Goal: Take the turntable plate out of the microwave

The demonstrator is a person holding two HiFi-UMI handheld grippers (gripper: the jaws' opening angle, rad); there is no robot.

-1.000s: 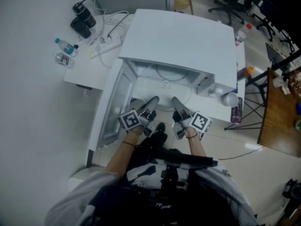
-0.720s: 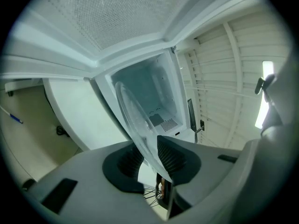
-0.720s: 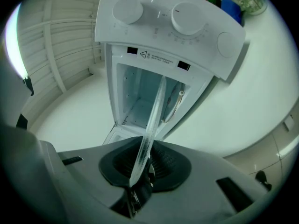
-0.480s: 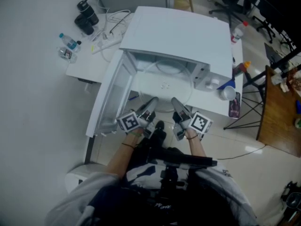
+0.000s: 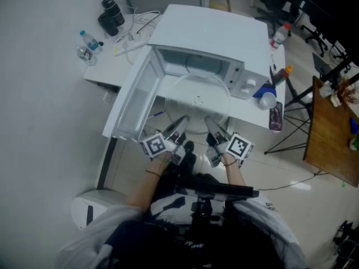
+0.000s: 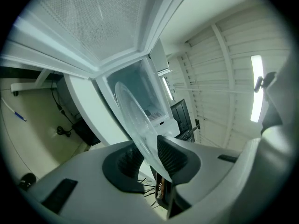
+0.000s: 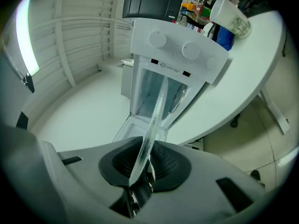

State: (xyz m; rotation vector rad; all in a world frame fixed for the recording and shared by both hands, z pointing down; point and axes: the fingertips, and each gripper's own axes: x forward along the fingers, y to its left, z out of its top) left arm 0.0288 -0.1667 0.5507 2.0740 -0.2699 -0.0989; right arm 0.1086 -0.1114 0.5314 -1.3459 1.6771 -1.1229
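Glass turntable plate (image 5: 197, 101) hangs level in front of the open white microwave (image 5: 216, 35), its far edge near the opening, beside the swung door (image 5: 133, 102). 2 grippers hold its near rim. The left gripper (image 5: 180, 122) is clamped on it. The right gripper (image 5: 211, 122) also pinches the rim, and its jaws have just been opening a little.

Level: head view dim, cool grey and flat; darkest below the microwave (image 5: 213, 38).
Source: strip lamp (image 6: 256, 87) right of the microwave in left gripper view; another strip lamp (image 7: 24, 36) left of it in right gripper view; both burnt out white.
Sheen: faint on the clear turntable plate (image 5: 196, 101).
Distortion: gripper views fisheye, corners black.
Focus: foreground before the microwave soft.
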